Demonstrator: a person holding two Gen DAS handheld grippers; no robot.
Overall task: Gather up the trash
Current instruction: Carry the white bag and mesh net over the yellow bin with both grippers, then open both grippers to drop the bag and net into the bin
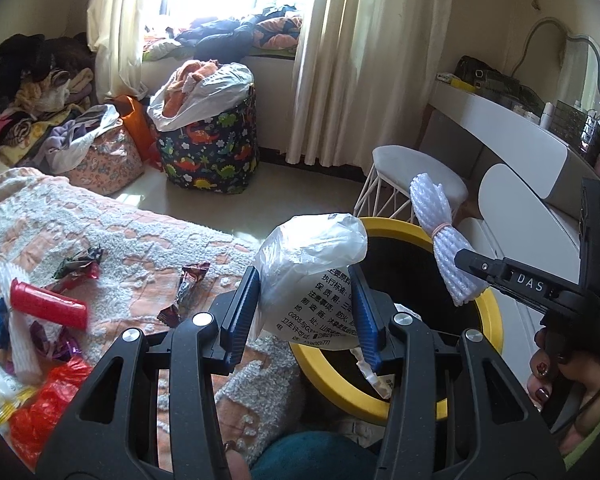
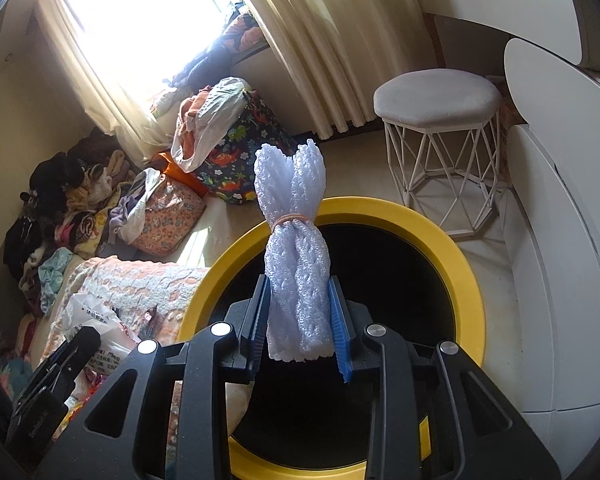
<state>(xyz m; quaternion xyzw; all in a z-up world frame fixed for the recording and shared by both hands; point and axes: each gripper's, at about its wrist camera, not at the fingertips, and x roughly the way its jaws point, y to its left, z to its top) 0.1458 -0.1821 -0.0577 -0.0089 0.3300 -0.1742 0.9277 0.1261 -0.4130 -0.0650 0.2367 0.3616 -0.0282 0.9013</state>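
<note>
My left gripper point(image 1: 306, 312) is shut on a white printed plastic bag point(image 1: 312, 268) and holds it over the near rim of a yellow-rimmed black bin point(image 1: 476, 344). My right gripper point(image 2: 300, 328) is shut on a white foam net bundle point(image 2: 294, 240) tied with an orange band, above the bin point(image 2: 472, 280). The bundle also shows in the left wrist view point(image 1: 444, 236). Loose trash lies on the bedspread: a red tube point(image 1: 48, 304), candy wrappers point(image 1: 188, 288), a red plastic bag point(image 1: 44, 400), a second foam net point(image 1: 20, 340).
A white wire-legged stool point(image 2: 438, 100) stands beyond the bin. A white dressing table point(image 1: 520, 136) is at the right. A dinosaur-print hamper point(image 1: 210, 144) and bags of clothes point(image 1: 100, 152) stand by the window. The bed point(image 1: 100, 224) lies at left.
</note>
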